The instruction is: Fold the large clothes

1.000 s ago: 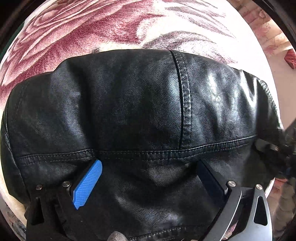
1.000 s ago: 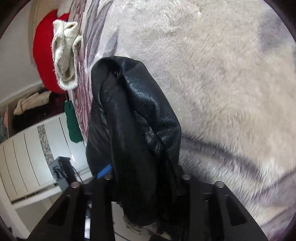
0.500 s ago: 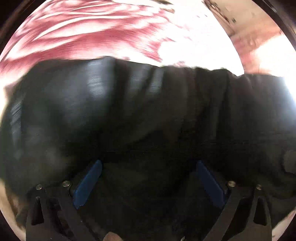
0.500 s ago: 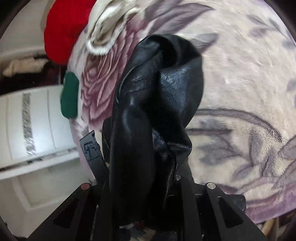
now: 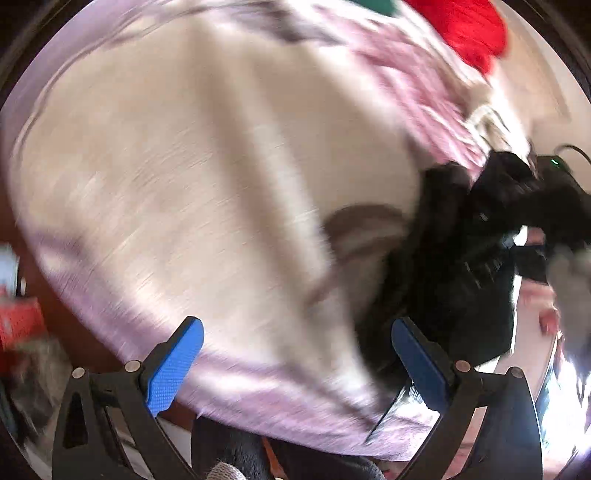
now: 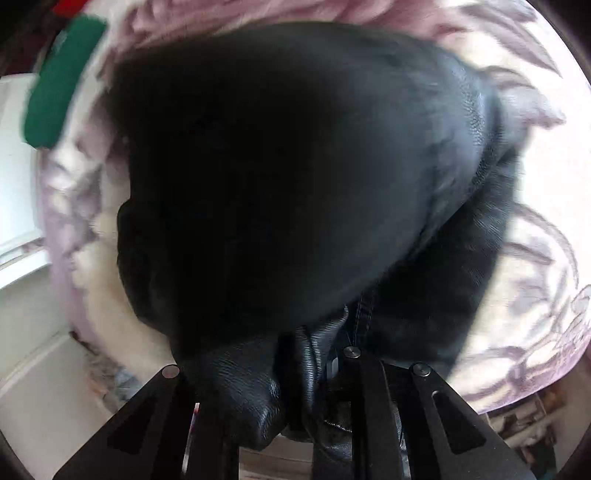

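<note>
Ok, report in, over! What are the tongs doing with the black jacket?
Left tongs open, empty above the blanket. Right tongs clamped on the black jacket, bunched. Nothing blocking, over.

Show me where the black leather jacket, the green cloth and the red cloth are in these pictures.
black leather jacket (image 6: pixel 295 177), right wrist view, its broad dark panel.
green cloth (image 6: pixel 61 79), right wrist view, its middle.
red cloth (image 5: pixel 465 31), left wrist view, its middle.
</note>
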The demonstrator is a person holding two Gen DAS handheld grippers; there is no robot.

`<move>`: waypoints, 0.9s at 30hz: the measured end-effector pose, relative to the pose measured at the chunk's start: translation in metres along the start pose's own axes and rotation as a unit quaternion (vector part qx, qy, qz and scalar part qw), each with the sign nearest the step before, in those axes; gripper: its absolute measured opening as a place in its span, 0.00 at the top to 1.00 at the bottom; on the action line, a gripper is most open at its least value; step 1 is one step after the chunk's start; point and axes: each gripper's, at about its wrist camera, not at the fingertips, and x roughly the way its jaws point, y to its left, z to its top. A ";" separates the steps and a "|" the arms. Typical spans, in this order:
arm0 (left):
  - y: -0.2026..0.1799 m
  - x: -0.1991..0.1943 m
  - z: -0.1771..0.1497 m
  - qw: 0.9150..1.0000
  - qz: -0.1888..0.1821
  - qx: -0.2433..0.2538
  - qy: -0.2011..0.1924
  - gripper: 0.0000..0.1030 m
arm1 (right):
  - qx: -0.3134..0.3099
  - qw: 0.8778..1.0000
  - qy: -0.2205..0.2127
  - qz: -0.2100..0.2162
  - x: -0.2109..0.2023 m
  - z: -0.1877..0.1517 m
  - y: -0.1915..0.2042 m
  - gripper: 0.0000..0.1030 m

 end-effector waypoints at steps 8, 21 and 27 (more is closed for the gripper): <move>-0.001 -0.029 -0.035 0.999 -0.011 -0.046 -0.020 0.00 | -0.071 0.995 0.061 -0.045 0.011 0.006 0.043 0.63; -0.103 -0.049 -0.039 0.997 -0.022 -0.036 -0.068 0.00 | -0.075 0.939 0.136 0.308 -0.077 0.008 -0.032 0.04; -0.132 -0.001 -0.042 0.998 0.007 -0.042 -0.044 0.00 | -0.233 0.963 -0.034 0.132 -0.156 0.053 -0.071 0.04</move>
